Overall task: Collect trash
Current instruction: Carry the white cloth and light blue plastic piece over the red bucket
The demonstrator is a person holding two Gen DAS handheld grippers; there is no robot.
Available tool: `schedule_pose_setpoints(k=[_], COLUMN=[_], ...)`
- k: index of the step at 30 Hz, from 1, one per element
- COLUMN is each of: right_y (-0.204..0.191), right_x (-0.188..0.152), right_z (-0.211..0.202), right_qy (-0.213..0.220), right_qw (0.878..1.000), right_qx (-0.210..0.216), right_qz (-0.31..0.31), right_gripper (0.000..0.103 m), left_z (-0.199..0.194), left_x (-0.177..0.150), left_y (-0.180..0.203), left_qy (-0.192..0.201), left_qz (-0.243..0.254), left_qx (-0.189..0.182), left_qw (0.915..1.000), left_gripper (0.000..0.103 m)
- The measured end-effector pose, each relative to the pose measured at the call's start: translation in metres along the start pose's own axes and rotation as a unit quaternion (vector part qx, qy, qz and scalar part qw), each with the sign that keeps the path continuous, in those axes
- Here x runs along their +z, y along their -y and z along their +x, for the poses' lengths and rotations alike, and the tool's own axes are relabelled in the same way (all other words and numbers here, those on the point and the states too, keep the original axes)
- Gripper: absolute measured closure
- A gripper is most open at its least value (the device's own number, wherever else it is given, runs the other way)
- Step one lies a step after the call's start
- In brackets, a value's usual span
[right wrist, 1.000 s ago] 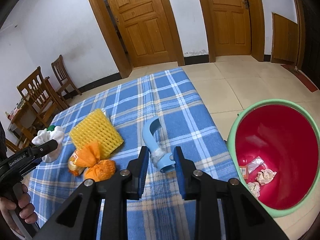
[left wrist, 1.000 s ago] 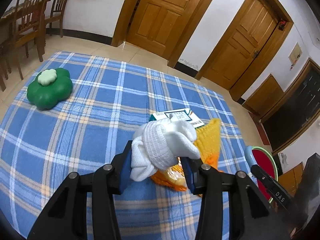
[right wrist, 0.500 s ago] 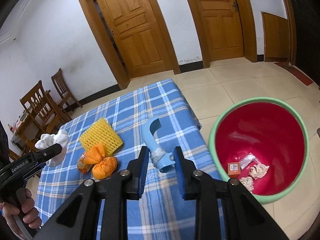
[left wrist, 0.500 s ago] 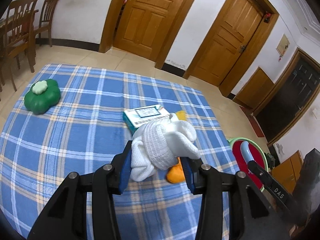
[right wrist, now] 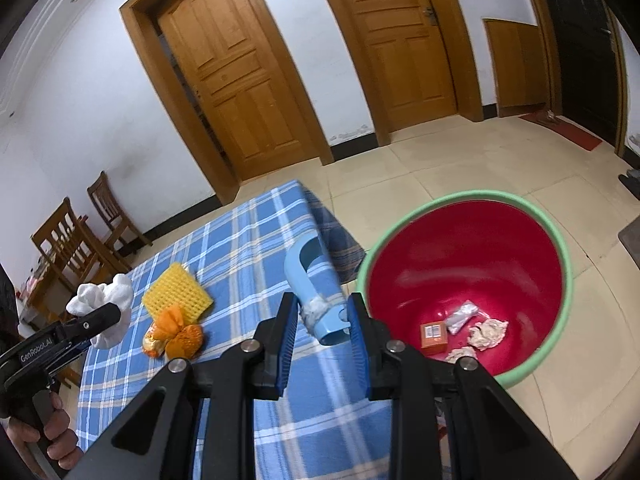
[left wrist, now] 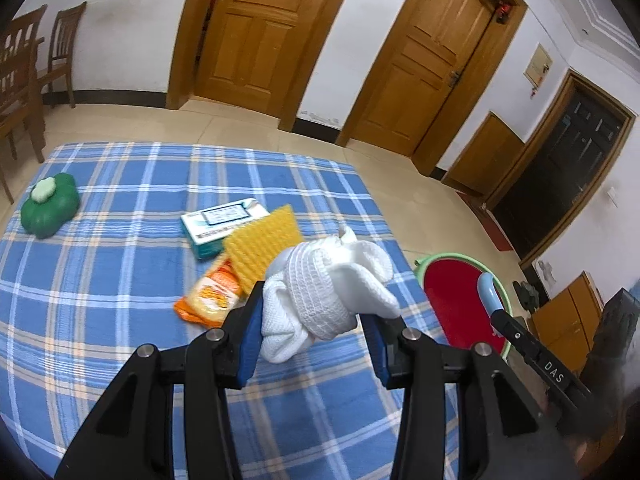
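Left hand-held gripper (left wrist: pixel 312 322) clamps a white knit cloth (left wrist: pixel 326 280) above the blue plaid desk (left wrist: pixel 100 280); its side reads "GenRobot.AI". Right hand-held gripper (right wrist: pixel 322 320) pinches a pale blue curved plastic piece (right wrist: pixel 310 280) at the desk edge, side marked "DAS". On the desk: yellow mesh sponge (right wrist: pixel 176 294), orange snack bag (left wrist: pixel 210 296), teal box (left wrist: pixel 218 226), label unreadable. Red bin (right wrist: pixel 554 240) beside the desk holds crumpled paper (right wrist: pixel 488 332) and an orange carton (right wrist: pixel 433 334).
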State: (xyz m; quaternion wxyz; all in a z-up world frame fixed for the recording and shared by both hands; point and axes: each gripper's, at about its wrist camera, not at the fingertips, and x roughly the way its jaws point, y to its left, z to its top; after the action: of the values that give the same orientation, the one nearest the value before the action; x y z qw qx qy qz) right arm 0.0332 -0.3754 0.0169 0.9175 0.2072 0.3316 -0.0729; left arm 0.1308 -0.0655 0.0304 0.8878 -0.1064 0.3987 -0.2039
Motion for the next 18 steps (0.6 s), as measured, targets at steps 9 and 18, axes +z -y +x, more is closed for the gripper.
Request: schedule_pose_setpoints(k=[9,18], right_y=[0.032,0.067], right_x=[0.002,0.002], right_z=[-0.004,-0.004], right_qy=[0.005,0.006], right_qw=[0.999,0.997], right_qx=[-0.019,-0.038], right_qz=[0.035,0.069], right_gripper=[0.075,0.075], left_z=[0.013,0.033], left_x=[-0.004,-0.008], left_y=[0.035,0.066], left_qy=[-0.020,-0.043], left_qz=[0.029,0.057], left_qx=[-0.019,-0.032], left_qw=[0.9992,0.9969], left_gripper=[0.058,0.058])
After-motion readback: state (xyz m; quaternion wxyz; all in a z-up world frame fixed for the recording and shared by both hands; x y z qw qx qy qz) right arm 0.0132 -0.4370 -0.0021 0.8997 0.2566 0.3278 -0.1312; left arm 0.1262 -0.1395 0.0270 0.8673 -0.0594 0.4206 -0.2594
